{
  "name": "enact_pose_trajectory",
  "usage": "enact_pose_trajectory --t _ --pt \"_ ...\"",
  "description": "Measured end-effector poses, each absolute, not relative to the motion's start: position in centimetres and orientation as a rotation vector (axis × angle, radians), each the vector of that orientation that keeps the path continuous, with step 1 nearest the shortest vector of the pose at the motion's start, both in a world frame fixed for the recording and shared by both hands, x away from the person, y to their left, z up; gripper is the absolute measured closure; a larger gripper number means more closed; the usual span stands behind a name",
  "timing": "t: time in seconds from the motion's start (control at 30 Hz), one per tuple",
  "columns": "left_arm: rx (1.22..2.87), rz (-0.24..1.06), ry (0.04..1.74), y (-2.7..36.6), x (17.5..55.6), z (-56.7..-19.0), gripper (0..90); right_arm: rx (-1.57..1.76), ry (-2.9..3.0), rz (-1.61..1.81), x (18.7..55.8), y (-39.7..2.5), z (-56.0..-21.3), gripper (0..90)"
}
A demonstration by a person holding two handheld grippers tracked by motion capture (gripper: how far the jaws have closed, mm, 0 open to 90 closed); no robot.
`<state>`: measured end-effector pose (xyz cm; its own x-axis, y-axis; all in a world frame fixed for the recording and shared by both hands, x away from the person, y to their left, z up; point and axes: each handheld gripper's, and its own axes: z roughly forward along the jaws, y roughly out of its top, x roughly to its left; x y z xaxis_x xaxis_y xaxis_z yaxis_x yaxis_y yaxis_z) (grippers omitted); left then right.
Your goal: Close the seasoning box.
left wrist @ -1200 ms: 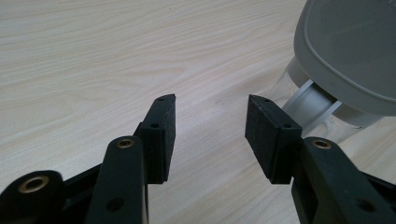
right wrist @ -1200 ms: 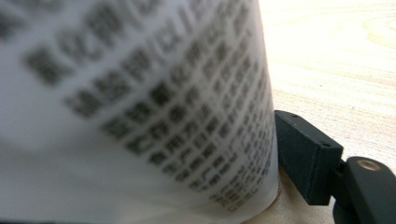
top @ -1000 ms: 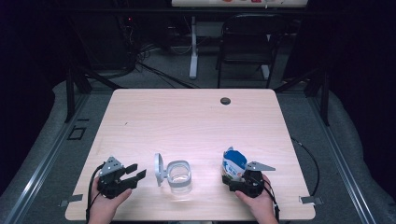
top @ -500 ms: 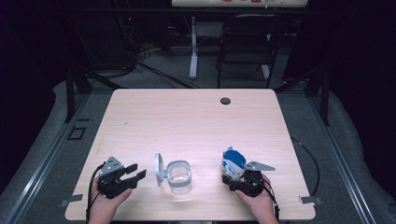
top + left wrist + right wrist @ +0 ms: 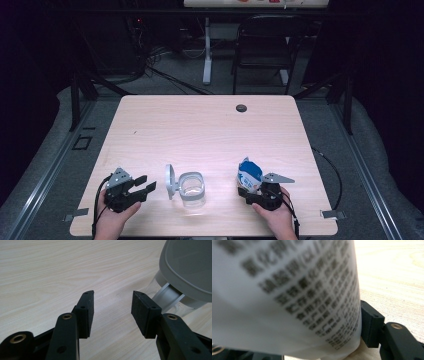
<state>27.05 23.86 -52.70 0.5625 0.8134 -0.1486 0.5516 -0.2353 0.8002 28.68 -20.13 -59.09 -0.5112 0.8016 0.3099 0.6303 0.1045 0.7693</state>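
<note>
Along the near edge of the tabletop [image 5: 210, 125], the work sits in a row: the left gripper [image 5: 141, 186] at the left, a clear container [image 5: 192, 188] in the middle, and the right gripper [image 5: 252, 187] at the right, pinching a white and blue packet [image 5: 248, 175]. The left gripper has its jaws spread with nothing between them; in the left gripper view bare wood shows through the gap, and the container's grey lid [image 5: 190, 265] stands up on its hinge just beyond the right jaw, apart from it. From the high view the lid stands on the container's left side, facing the left gripper, and the container's mouth is open upward; it looks clear inside, though whether anything lies in it cannot be told. The packet stands upright in the right gripper, well apart from the container; in the right gripper view its printed white side [image 5: 287, 297] covers most of the frame, with one jaw pad pressed against its right flank. Beyond this row the whole far part of the tabletop is open wood up to a small dark round hole [image 5: 241, 108] near the far edge. Both hands rest close to the near edge, with little tabletop behind them.
</note>
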Motion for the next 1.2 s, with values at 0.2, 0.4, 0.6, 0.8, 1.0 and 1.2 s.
enact_pose_trajectory --t 0.2,0.4,0.6,0.8,1.0,1.2 --pt "1.921 0.374 1.104 23.9 27.1 -52.7 53.4 1.439 2.189 1.369 28.6 -20.1 -59.1 43.1" --pt "1.921 0.376 1.107 24.0 27.1 -52.7 53.4 1.42 2.191 1.366 28.6 -20.0 -59.0 43.1" --pt "1.919 0.374 1.108 23.9 27.1 -52.7 53.4 1.422 2.195 1.366 28.5 -20.0 -59.0 43.2" --pt "1.921 0.373 1.107 23.9 27.1 -52.7 53.4 1.411 2.197 1.38 28.4 -19.9 -58.8 43.2" --pt "1.927 0.374 1.105 23.9 27.1 -52.8 53.4 1.389 2.184 1.39 28.2 -19.8 -58.5 43.2" --pt "1.928 0.374 1.106 23.9 27.1 -52.8 53.4 1.343 2.171 1.401 28.0 -19.5 -57.9 43.2"
